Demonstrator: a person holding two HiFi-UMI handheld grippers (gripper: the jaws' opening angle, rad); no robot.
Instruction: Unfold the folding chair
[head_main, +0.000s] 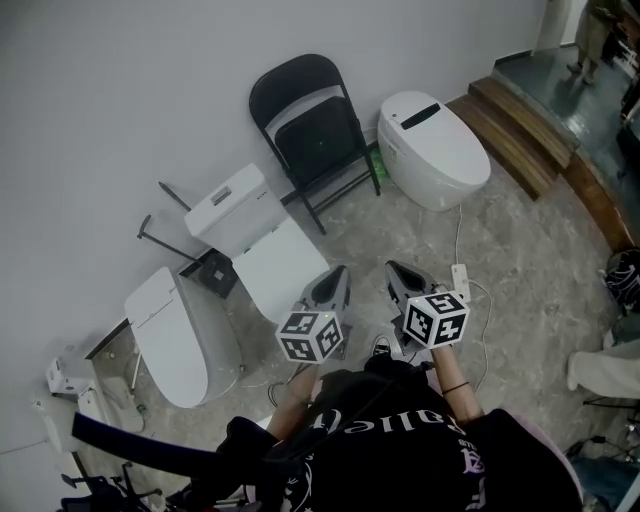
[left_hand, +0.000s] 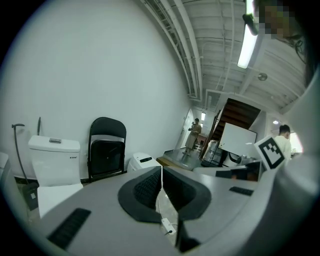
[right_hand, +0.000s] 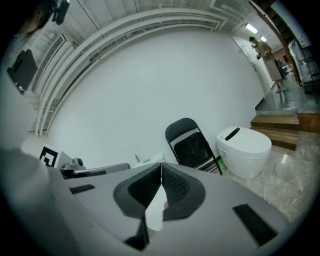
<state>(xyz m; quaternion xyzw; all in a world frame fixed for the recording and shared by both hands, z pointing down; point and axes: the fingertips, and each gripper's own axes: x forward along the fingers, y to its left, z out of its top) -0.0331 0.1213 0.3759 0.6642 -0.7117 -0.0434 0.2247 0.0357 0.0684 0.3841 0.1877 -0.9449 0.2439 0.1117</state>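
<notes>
A black folding chair (head_main: 312, 130) leans folded flat against the white wall, between two toilets; it also shows as the chair (left_hand: 106, 147) and the chair (right_hand: 191, 142). My left gripper (head_main: 336, 276) and right gripper (head_main: 396, 272) are held side by side in front of me, well short of the chair, both pointing toward it. Both have their jaws shut with nothing between them. The left gripper (left_hand: 161, 172) and right gripper (right_hand: 161, 169) each show their pads pressed together.
A white toilet with tank (head_main: 255, 240) stands left of the chair, another toilet (head_main: 175, 335) lies farther left, and a rounded tankless toilet (head_main: 432, 148) stands to its right with a cord (head_main: 460, 250) on the floor. Wooden steps (head_main: 525, 130) rise at the right. A person (left_hand: 192, 134) stands far off.
</notes>
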